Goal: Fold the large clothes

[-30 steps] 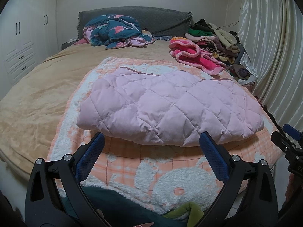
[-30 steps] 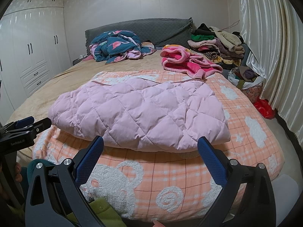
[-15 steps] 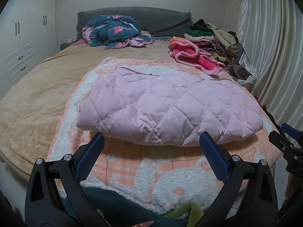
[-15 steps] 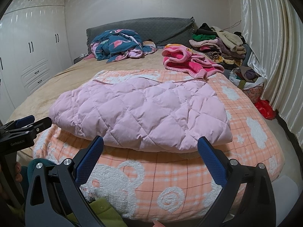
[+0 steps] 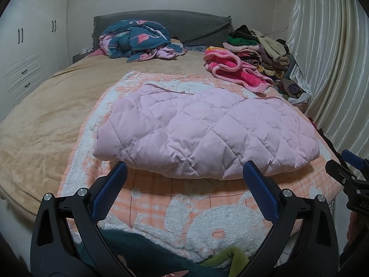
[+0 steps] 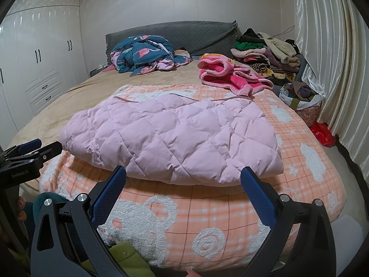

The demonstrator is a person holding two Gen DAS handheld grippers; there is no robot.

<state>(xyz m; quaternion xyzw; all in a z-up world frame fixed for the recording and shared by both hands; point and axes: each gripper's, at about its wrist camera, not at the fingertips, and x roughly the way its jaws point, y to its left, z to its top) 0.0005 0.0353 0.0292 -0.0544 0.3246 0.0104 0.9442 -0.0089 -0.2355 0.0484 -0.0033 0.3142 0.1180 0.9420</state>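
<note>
— Fingers (image 5: 259,189) of the left gripper (image 5: 184,168) stand spread wide, holding nothing, just short of the near edge of the pink quilted coat (image 5: 203,133); what of the other tool?

— Same story: the right gripper (image 6: 183,173) has its blue-padded jaws parted and bare, poised before the coat's near hem, without touching it. Each gripper shows at the edge of the other's view.

— And the coat itself?

— Folded into a broad, puffy slab, it lies flat on the peach checked blanket (image 6: 207,210) with white fleecy bears, at the bed's foot end.

— Beyond the coat?

— A tan bedspread (image 5: 46,120) stretches left of it. Behind it, a crumpled teal flamingo-print quilt (image 6: 145,53) sits against the grey headboard (image 6: 196,34). Right of that, behind the coat, a bright pink fleece garment (image 6: 230,76) sprawls beside a stack of mixed clothes (image 6: 269,55). White wardrobes (image 6: 34,64) stand far left of the coat, pale curtains (image 6: 334,57) far right, with a red bag (image 6: 322,133) on the floor below them.
</note>
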